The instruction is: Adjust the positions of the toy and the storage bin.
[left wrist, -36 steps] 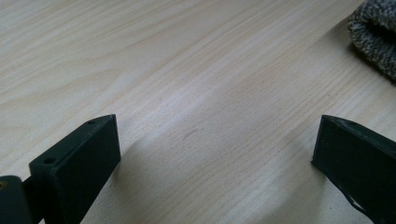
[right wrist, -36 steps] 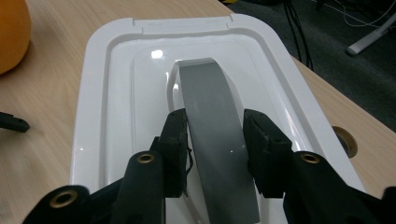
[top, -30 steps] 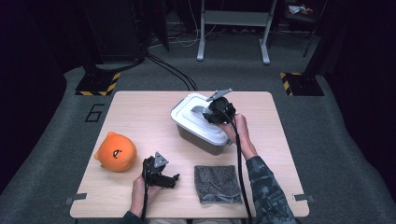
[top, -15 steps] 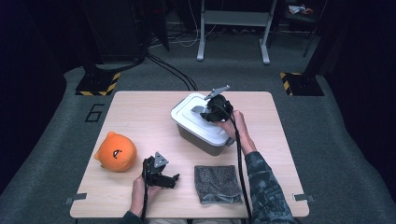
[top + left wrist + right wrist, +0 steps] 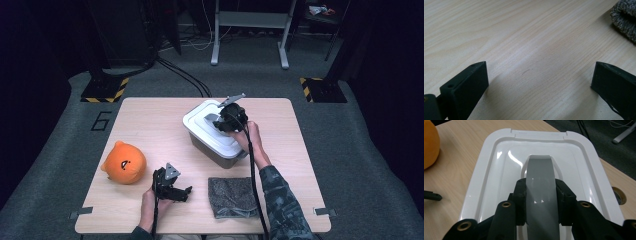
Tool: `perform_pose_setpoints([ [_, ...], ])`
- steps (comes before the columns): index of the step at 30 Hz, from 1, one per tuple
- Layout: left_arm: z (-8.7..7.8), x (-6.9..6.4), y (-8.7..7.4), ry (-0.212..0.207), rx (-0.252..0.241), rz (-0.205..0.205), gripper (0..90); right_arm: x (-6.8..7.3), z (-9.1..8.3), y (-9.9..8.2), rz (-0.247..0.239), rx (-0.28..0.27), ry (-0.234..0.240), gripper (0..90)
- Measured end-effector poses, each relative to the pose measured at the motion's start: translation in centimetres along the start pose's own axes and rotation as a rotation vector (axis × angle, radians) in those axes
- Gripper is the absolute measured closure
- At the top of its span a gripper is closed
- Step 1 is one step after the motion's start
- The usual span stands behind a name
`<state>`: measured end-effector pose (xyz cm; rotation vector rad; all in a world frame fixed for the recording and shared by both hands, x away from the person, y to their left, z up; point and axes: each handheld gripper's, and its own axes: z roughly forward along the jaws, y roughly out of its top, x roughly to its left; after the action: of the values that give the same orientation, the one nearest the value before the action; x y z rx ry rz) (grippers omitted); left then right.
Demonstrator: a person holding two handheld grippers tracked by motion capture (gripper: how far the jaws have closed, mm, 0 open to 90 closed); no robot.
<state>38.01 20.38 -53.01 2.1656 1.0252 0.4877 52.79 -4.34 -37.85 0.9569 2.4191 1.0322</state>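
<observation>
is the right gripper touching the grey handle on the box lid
Touching: the right gripper view shows the right gripper with both pads pressed against the sides of the grey handle.

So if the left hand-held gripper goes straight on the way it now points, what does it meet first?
Probably the folded grey woolly cloth. In the high view the open left hand-held gripper lies low on the pale wooden table, pointing toward the cloth, with bare wood between them; the exact line is hard to judge.

Right gripper jaws just been closing, now pinching the grey handle on the lid. Rest looks same tbh.
</observation>
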Motion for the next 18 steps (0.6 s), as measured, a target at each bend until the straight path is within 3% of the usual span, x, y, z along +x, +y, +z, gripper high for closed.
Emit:
perform_pose_setpoints([
  [3, -0.01, 0.03, 0.01, -0.003, 0.002, 0.001, 0.6, 0.05, 0.27, 0.1, -0.01, -0.02, -0.026, 66.4],
  [4, -0.04, 0.0, 0.0, -0.009, 0.007, -0.003, 0.6, 0.26, 0.34, 0.14, 0.02, -0.014, -0.034, 66.4],
  [7, -0.06, 0.08, 0.04, -0.008, 0.008, 0.002, 0.6, 0.34, 0.56, 0.36, 0.011, -0.017, -0.048, 66.5],
  [8, -0.06, 0.07, 0.03, -0.008, 0.008, 0.002, 0.6, 0.71, 0.59, 0.45, 0.035, -0.011, -0.058, 66.5],
  [10, -0.06, 0.07, 0.03, -0.009, 0.009, 0.001, 0.6, 0.71, 0.59, 0.48, 0.026, -0.013, -0.061, 66.5],
  [18, -0.05, 0.08, 0.03, -0.009, 0.008, 0.001, 0.6, 0.97, 0.72, 0.59, 0.076, -0.009, -0.06, 66.5],
])
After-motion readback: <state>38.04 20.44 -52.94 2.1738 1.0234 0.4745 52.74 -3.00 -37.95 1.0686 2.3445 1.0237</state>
